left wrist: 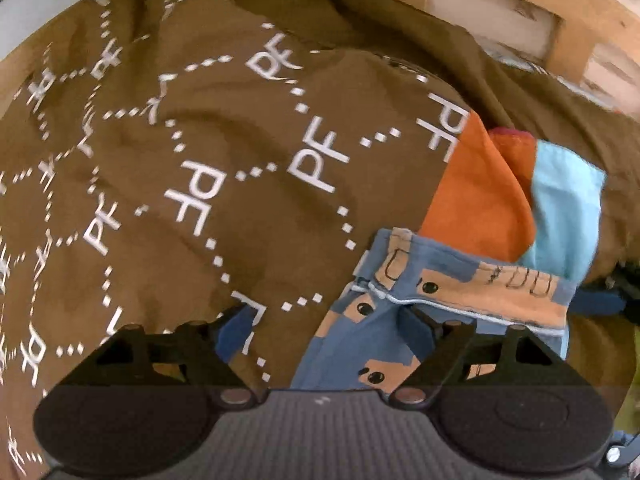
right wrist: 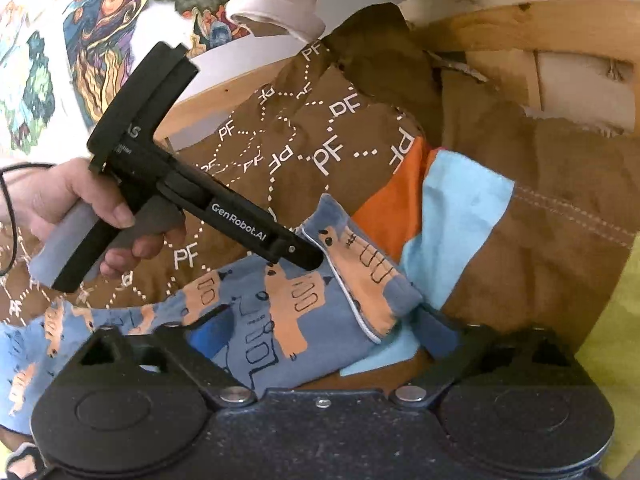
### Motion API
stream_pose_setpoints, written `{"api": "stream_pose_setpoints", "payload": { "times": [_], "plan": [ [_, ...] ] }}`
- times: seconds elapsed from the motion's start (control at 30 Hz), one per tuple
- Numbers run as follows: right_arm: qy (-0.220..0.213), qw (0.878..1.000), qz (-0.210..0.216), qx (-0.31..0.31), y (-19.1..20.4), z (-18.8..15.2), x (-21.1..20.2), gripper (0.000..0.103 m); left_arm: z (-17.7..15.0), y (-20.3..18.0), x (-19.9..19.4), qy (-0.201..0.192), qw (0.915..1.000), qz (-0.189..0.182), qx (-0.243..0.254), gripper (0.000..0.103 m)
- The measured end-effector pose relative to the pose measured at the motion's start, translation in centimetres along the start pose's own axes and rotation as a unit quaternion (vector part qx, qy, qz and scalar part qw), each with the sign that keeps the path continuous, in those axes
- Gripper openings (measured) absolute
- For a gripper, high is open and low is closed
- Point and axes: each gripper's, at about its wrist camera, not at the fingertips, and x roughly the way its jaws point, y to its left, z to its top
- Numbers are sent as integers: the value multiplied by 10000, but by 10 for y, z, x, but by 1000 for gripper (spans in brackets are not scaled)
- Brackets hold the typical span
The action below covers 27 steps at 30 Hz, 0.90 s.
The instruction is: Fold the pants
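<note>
Fingers of the left gripper (left wrist: 324, 326) stand spread, one blue pad over the brown PF-printed blanket (left wrist: 192, 152), the other at the waistband of the pants (left wrist: 404, 300); nothing is pinched between them. Those of the right gripper (right wrist: 320, 334) are likewise parted, straddling the blue pants (right wrist: 280, 328) (printed with orange figures), and whether a pad touches the cloth is hard to tell. One pair of pants lies crumpled on the blanket, its far leg cut off at the right-wrist view's left edge. Beside the waistband sit two more cloths, one orange (left wrist: 476, 204) and one light blue (left wrist: 564, 208), both partly tucked under. A hand (right wrist: 80, 208) grips the left tool's handle. The wooden frame (left wrist: 500, 12) behind is blurred.
</note>
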Motion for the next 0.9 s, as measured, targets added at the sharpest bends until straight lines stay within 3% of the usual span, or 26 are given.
{"api": "stream_pose_setpoints", "payload": {
  "times": [0.07, 0.23, 0.33, 0.4, 0.43, 0.53, 0.73, 0.9],
  "plan": [
    [-124, 9997, 45, 219, -6, 2, -3, 80, -3, 5, -3, 7, 9995, -97, -300, 78],
    [-260, 9967, 0, 768, -24, 5, -3, 57, -4, 8, -3, 71, 9990, -22, -442, 76],
    [-254, 9962, -130, 823, -26, 5, -1, 39, 4, 7, -4, 151, 9982, -15, -572, 75],
    [-260, 9944, -194, 1007, -33, 5, -1, 22, 14, 16, -5, 204, 9963, 22, -835, 75],
    [-270, 9932, -193, 1115, -36, 4, -2, 19, 14, 20, -10, 196, 9950, 36, -975, 74],
    [-305, 9920, -198, 1209, -39, 4, -4, 17, 8, 27, -31, 166, 9898, 25, -1418, 74],
    [-512, 9973, -396, 337, -14, 5, -10, 13, -1, 24, -62, 218, 9803, -510, -1894, 73],
    [-688, 9939, -524, -679, 13, 1, -13, 11, 15, 18, -63, 264, 9576, -1221, -2596, 73]
  ]
}}
